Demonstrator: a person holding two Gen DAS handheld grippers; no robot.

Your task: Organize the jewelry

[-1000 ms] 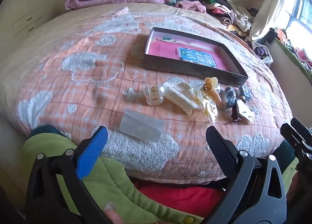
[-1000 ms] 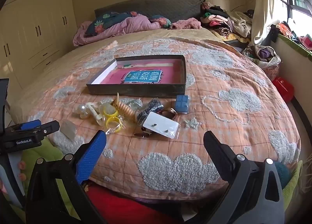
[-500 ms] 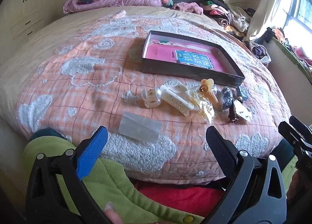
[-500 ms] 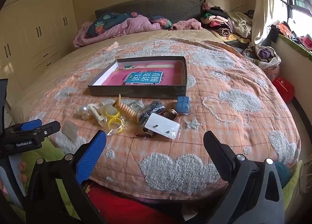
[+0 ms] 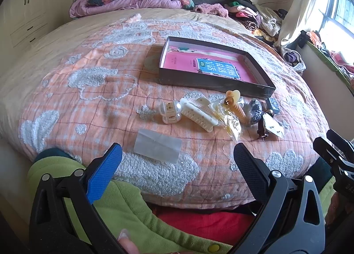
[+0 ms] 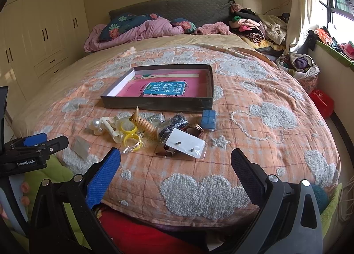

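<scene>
Orange-and-grey quilted bedspread (image 6: 254, 90) fills the middle of both wrist views, and I log the jewelry as a loose cluster lying on it, just below a shallow dark box (image 6: 159, 103) that sits at frame centre with a pink book (image 6: 161, 88) inside. In the left wrist view the cluster runs left to right across mid-frame: a pearl-like clip (image 5: 170, 113), a white claw clip (image 5: 199, 114) touching it, a yellow spiral piece (image 5: 237, 108) in a clear wrapper, a dark beaded item (image 5: 255, 112), and a small blue box (image 5: 272, 104) at the right end beside the dark box's corner. A flat translucent sachet (image 5: 157, 148) lies apart, lower centre, nearest my left gripper (image 5: 177, 159). In the right wrist view I note yellow rings (image 6: 129, 133) in a clear bag, and a white earring card (image 6: 185, 145) with two studs, overlapping the beaded item. My right gripper (image 6: 176, 161) sits at the lower edge of its frame; its jaws stand wide apart and hold nothing. The left gripper's jaws are likewise spread wide and empty, over the near edge of the bed. Green fabric (image 5: 124, 205) and something red show at the bottom of both frames. Nothing from the cluster lies inside the box.
</scene>
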